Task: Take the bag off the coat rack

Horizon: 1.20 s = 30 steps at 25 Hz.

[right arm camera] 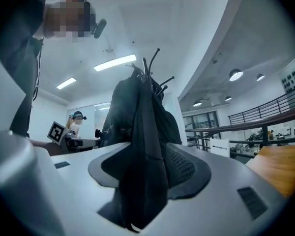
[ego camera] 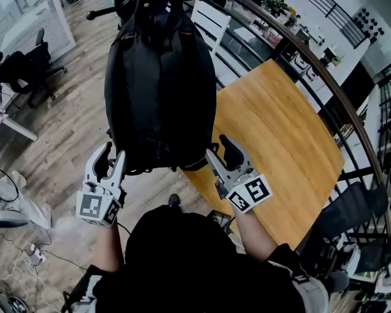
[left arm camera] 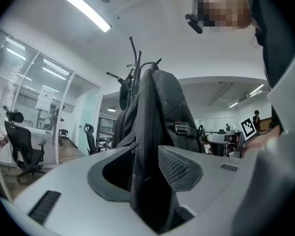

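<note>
Right up close, the person's dark top (ego camera: 182, 259) fills the bottom of the head view, and just beyond it both tools are up at the bag. The left gripper (ego camera: 113, 154) sits at the lower left corner of the black fabric backpack (ego camera: 159, 83), the right gripper (ego camera: 219, 147) at its lower right corner, marker cubes facing the camera. The backpack hangs upright from the black metal coat rack (left arm camera: 132, 58), its top tucked in among the hooks, its bottom edge level with the two tools. On the left gripper's own view, the fingers (left arm camera: 179, 168) stand wide: a fold of the black fabric runs down between them, lying against the right-hand pad with a dark gap on the other side. Over on the right gripper view it's the same story, fingers (right arm camera: 187, 168) spread wide, a hanging fold of fabric between them and not pinched. Behind the bag to the right lies a honey-coloured wooden worktop (ego camera: 280, 129), bordered by a curved dark railing (ego camera: 300, 51); to the left, wood-plank floor (ego camera: 58, 122).
</note>
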### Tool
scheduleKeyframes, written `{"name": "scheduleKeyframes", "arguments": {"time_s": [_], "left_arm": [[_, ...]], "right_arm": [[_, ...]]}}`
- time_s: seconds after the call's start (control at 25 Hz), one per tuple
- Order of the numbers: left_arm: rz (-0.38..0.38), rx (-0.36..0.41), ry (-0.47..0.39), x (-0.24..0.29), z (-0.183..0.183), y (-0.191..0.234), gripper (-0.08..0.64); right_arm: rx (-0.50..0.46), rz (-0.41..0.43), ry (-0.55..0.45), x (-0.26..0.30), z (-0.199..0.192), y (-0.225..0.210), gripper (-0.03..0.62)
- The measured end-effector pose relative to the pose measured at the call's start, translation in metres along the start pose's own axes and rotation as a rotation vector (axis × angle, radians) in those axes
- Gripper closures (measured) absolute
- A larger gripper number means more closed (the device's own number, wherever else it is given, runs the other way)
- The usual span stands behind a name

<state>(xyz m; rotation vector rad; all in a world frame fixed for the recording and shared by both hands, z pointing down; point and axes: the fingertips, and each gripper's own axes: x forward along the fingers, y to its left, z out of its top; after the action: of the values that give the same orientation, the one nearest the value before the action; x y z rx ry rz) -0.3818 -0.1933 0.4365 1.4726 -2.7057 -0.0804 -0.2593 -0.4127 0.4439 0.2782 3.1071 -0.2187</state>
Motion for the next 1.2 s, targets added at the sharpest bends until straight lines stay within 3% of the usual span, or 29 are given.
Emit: {"name": "scheduleKeyframes", "arguments": {"time_s": [0.28,0.44,0.76,1.0,1.2], "left_arm": [[0.021,-0.045,0.005,0.013,-0.001,0.0,0.365],[-0.02,-0.031,0.005,0.015,0.0,-0.006,0.364],[0.035,-0.003,0.04,0.021,-0.002,-0.003,0.388],[-0.071,-0.093,0.03,0.026,-0.006,-0.015,0.408],[-0.056,-0.08,-0.003,0.027,-0.008,-0.018,0.408]], "right_arm": [[0.017,0.095,0.064,0.036,-0.006,-0.009,0.366],[0.043,0.138,0.073,0.044,-0.007,-0.007,0.367],[-0.023,0.108,0.088,0.055,-0.004,-0.007,0.399],[0.043,0.155,0.038,0.049,-0.007,-0.01,0.439],[0.048,0.173,0.031,0.049,-0.007,-0.012,0.442]]}}
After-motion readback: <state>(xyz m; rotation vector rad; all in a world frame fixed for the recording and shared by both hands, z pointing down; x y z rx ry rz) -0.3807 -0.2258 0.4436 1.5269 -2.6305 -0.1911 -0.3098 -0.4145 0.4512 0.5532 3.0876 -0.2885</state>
